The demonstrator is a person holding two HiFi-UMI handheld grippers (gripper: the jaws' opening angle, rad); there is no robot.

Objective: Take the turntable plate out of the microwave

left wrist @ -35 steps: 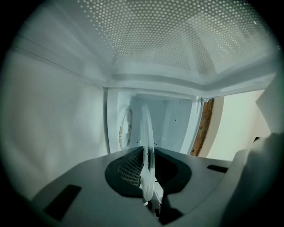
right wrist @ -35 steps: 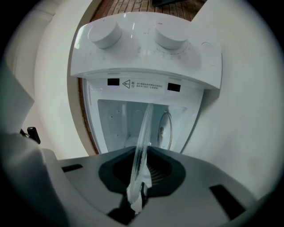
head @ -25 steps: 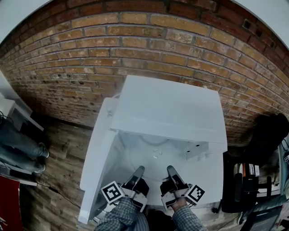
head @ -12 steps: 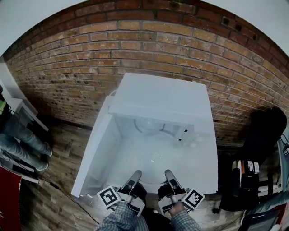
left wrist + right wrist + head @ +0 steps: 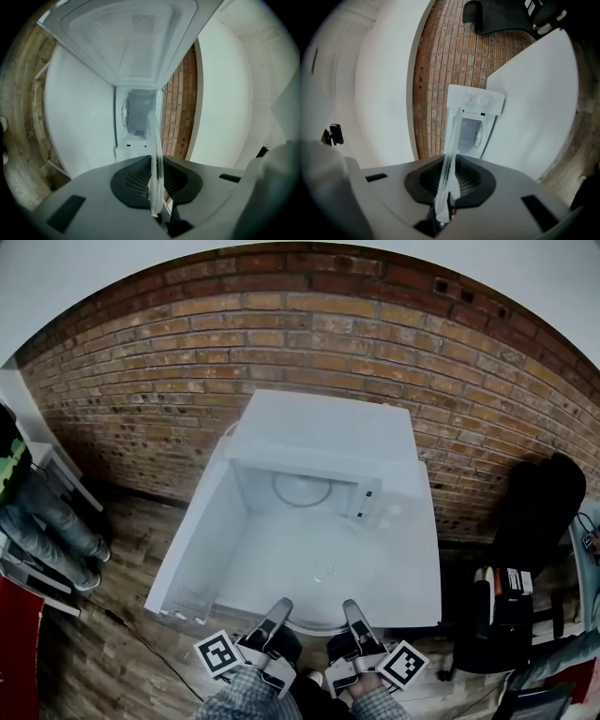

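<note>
**While Both Tongs Grip Its Rim, the Plate Hangs Clear of the Microwave**

Because the turntable plate [image 5: 323, 570] is clear glass held only at its near rim, the carry is the delicate part. The left tongs [image 5: 278, 608] and the right tongs [image 5: 349, 607] are each clenched on that rim side by side. Each gripper view shows the glass edge-on, pinched between the ribbed pads [image 5: 136, 180]. The plate is outside the cavity, above the white table [image 5: 417, 573], between the person and the microwave [image 5: 319, 427].

The plate lies flat and roughly level with its broad face up. Being round, it has no long axis to speak of. Its gripped rim is toward the person and its free rim toward the microwave's mouth.

To do this step well, I judge that the two hands should travel as one, at the same height and pace. Any twist between them would lever the glass against the pads. The unsupported far rim will want to droop (glass is heavy and slick), so the grip should stay firm and the wrists level.

The open door [image 5: 187, 540] stands at the left, so the path should stay away from it. A brick wall [image 5: 281, 334] rises behind.
</note>
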